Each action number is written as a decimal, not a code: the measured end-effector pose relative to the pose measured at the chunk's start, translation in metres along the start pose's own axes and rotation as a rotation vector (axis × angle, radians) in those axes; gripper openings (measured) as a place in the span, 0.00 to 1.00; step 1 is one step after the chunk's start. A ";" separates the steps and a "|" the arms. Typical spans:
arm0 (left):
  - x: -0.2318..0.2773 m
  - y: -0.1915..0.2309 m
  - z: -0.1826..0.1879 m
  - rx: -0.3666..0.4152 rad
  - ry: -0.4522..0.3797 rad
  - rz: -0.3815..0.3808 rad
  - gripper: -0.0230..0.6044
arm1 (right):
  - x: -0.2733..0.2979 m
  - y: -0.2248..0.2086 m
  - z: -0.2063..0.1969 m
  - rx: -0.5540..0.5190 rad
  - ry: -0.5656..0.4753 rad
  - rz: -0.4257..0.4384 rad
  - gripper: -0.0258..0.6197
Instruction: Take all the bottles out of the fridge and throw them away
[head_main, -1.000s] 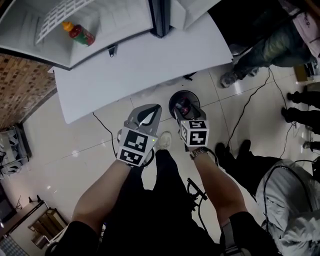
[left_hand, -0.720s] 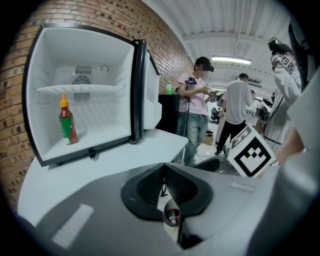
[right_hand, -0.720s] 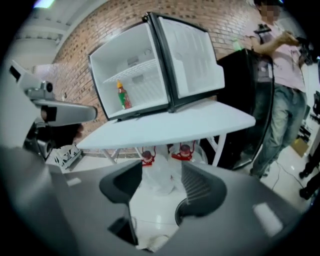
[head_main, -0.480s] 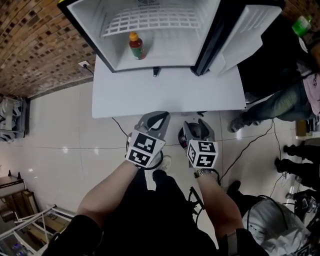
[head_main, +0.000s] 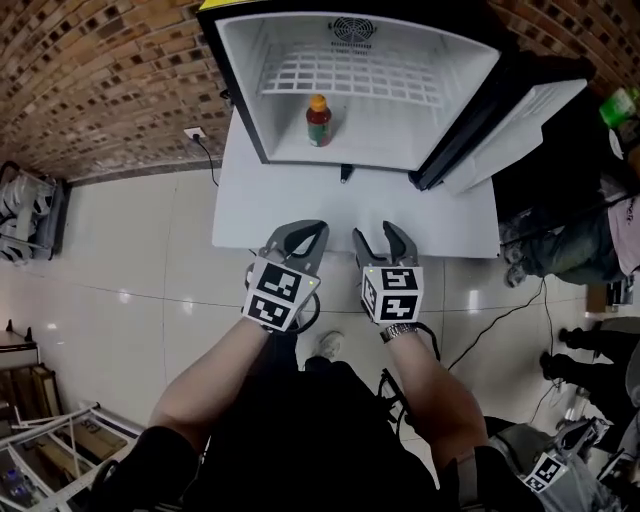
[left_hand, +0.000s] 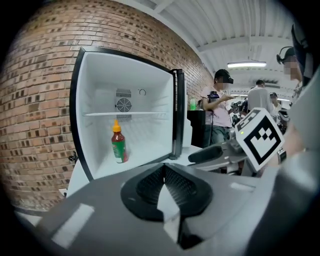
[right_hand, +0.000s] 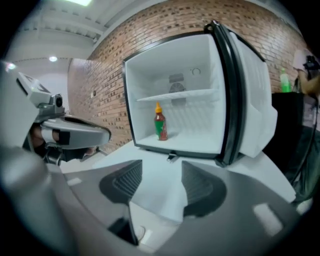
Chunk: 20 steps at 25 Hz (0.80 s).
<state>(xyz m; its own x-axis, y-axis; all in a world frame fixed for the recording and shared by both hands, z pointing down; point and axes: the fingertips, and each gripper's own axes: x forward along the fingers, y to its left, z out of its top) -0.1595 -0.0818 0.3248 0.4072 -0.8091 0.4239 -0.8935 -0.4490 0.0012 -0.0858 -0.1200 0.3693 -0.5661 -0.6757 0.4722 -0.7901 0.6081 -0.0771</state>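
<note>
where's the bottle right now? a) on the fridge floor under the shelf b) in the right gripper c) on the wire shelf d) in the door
a: the bottle stands upright on the floor of the fridge, below the wire shelf.

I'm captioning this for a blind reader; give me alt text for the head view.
An open mini fridge on a white table holds one red bottle with an orange cap, standing under its wire shelf. The person's left claw, shut, and right claw, open after just closing a little, hover empty over the table's near edge.
</note>
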 end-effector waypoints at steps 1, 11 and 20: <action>-0.002 0.006 0.000 -0.002 0.000 0.006 0.04 | 0.007 0.005 0.007 -0.014 -0.002 0.009 0.42; -0.010 0.064 -0.002 -0.020 0.012 0.040 0.04 | 0.087 0.035 0.063 -0.098 -0.002 0.053 0.42; -0.003 0.103 -0.004 -0.016 0.023 0.027 0.04 | 0.161 0.030 0.086 -0.131 0.043 0.011 0.42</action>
<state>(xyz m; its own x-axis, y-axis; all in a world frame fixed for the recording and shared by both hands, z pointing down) -0.2537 -0.1244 0.3278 0.3786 -0.8120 0.4442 -0.9071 -0.4208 0.0040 -0.2212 -0.2461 0.3671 -0.5617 -0.6516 0.5098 -0.7447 0.6666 0.0316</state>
